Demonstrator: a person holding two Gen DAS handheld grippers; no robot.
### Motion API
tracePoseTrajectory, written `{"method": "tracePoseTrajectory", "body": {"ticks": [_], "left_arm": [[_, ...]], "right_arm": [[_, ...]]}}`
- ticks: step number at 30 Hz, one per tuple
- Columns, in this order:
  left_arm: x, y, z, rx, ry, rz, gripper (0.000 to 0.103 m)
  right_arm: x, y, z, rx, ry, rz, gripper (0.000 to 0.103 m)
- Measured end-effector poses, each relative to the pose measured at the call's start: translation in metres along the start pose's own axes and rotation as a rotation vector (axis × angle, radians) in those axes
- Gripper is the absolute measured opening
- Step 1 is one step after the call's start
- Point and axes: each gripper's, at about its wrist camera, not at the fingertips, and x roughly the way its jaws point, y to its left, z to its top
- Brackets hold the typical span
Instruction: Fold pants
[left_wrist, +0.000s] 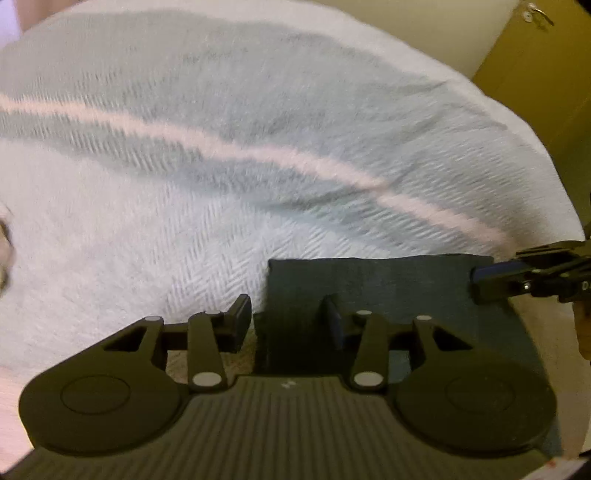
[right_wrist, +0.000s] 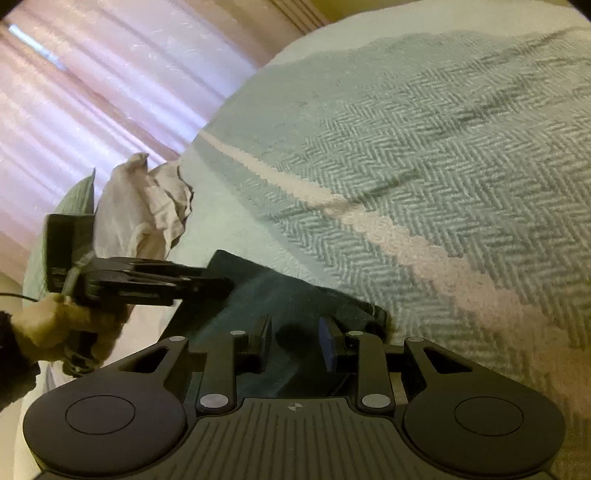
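The dark folded pants (left_wrist: 388, 288) lie on a pale green herringbone blanket (left_wrist: 221, 184). My left gripper (left_wrist: 286, 321) holds their left edge, and dark cloth fills the narrow gap between its fingers. In the right wrist view the left gripper (right_wrist: 221, 284) bites the far corner of the pants (right_wrist: 295, 302), with a person's hand (right_wrist: 55, 325) on its handle. My right gripper (right_wrist: 295, 345) is clamped on the near right part of the pants. From the left wrist view the right gripper (left_wrist: 478, 282) grips the right edge.
A pink-white stripe (right_wrist: 406, 240) runs across the blanket. Crumpled pale cloth and a pillow (right_wrist: 147, 206) sit at the bed's far left, under pink curtains (right_wrist: 92, 92). A yellowish cabinet (left_wrist: 546, 74) stands past the bed's right edge.
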Motion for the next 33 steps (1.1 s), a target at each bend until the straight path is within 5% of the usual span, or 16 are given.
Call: {"method": "tracePoseTrajectory", "body": {"ticks": [4, 7, 9, 16, 22, 31, 32, 33], "left_arm": [[0.008, 0.005, -0.01, -0.054, -0.018, 0.006, 0.042], [-0.016, 0.003, -0.012, -0.059, -0.027, 0.041, 0.037], [-0.042, -0.002, -0.017, -0.028, -0.025, 0.083, 0.033], [-0.143, -0.016, -0.075, -0.001, -0.051, 0.175, 0.034], [-0.193, -0.037, -0.162, -0.016, -0.055, 0.166, 0.035], [-0.215, -0.061, -0.26, 0.001, -0.033, 0.11, 0.039], [-0.213, -0.061, -0.266, 0.002, -0.027, 0.11, 0.039], [-0.21, -0.061, -0.273, -0.001, -0.019, 0.106, 0.039]], "right_arm": [[-0.023, 0.021, 0.002, 0.021, -0.025, -0.029, 0.029], [-0.061, 0.044, -0.012, 0.037, -0.053, -0.024, 0.055], [-0.08, 0.064, -0.033, 0.047, -0.053, -0.003, 0.058], [-0.14, 0.106, -0.165, 0.27, -0.018, -0.008, 0.064], [-0.132, 0.139, -0.261, 0.473, -0.057, -0.021, 0.083], [-0.058, 0.136, -0.295, 0.71, -0.347, -0.027, 0.082], [-0.057, 0.132, -0.294, 0.725, -0.359, -0.009, 0.075], [-0.056, 0.129, -0.291, 0.737, -0.35, -0.012, 0.052]]}}
